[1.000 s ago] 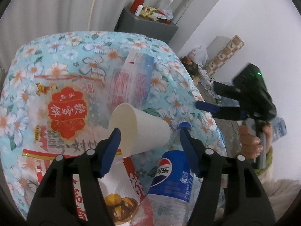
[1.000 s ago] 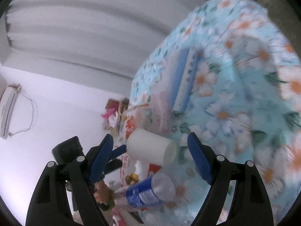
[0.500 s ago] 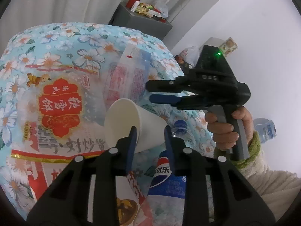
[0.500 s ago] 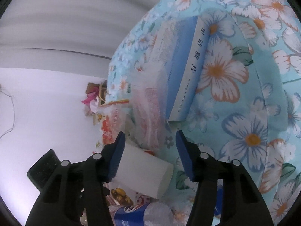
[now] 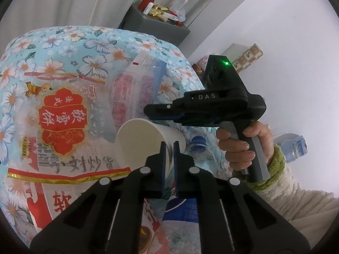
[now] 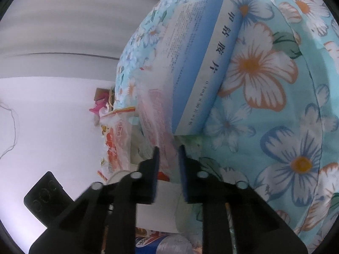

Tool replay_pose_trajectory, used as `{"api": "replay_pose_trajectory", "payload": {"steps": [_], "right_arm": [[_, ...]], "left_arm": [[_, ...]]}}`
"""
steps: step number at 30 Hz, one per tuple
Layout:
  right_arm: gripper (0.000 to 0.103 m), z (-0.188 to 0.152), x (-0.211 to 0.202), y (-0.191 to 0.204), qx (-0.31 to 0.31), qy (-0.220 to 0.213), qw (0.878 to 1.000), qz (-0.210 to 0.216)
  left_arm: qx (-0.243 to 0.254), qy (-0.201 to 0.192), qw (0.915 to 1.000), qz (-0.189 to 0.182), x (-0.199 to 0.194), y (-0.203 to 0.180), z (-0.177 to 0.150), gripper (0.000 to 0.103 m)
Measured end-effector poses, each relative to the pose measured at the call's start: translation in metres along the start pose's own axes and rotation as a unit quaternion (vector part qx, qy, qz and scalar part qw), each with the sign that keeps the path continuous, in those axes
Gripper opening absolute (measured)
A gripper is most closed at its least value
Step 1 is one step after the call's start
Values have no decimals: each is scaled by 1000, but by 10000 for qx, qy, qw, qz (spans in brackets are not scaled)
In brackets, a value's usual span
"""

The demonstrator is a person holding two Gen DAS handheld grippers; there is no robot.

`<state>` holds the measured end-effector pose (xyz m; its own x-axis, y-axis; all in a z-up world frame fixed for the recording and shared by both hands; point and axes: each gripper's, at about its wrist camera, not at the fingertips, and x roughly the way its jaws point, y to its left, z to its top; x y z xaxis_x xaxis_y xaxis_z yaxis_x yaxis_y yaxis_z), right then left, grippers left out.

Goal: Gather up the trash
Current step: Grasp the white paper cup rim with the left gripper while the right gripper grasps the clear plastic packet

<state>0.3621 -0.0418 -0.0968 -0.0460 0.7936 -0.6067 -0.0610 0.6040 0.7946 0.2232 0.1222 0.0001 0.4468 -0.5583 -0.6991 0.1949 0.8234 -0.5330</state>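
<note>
Cup (image 5: 148,139) lies on its side on the floral cloth (image 5: 63,48), its wall clenched between the left gripper (image 5: 168,148) pads. Right gripper (image 6: 168,154), angled down over the cup, is closing on the pink wrapper (image 6: 154,114). One second earlier, both grippers stood wide open.

one paper cup (image 5: 148,139), two plastic bottles (image 5: 184,218), two wrappers (image 5: 63,122)

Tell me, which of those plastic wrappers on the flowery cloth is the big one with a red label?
The snack bag at left; the smaller pink-printed wrapper lies beside it.
</note>
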Motion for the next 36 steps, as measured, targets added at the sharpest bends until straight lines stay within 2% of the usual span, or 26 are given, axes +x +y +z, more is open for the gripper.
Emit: {"api": "replay_pose_trajectory", "payload": {"steps": [5, 19, 23, 25, 27, 29, 36], "right_arm": [[6, -8, -15, -2, -145, -117, 9998, 51], [4, -29, -80, 17, -692, -978, 9928, -29], [4, -28, -92, 20, -750, -1116, 9909, -81], [7, -21, -95, 22, -728, -1228, 9896, -163], [17, -11, -92, 20, -681, -1226, 9900, -153], [32, -1, -88, 17, -642, -1203, 9906, -132], [40, 34, -60, 8, -513, -1004, 9935, -170]], "left_arm": [[13, -93, 10000, -27, -4, -1, -1, 1], [355, -584, 9976, -64, -28, -27, 2, 1], [411, -584, 9974, -29, -29, -33, 2, 1], [404, -505, 9979, 65, -24, -33, 1, 1], [342, -438, 9984, 108, -19, -30, 0, 1], [262, -411, 9988, 76, -16, -27, -1, 1], [211, -384, 9990, -6, -8, -23, -3, 1]]}}
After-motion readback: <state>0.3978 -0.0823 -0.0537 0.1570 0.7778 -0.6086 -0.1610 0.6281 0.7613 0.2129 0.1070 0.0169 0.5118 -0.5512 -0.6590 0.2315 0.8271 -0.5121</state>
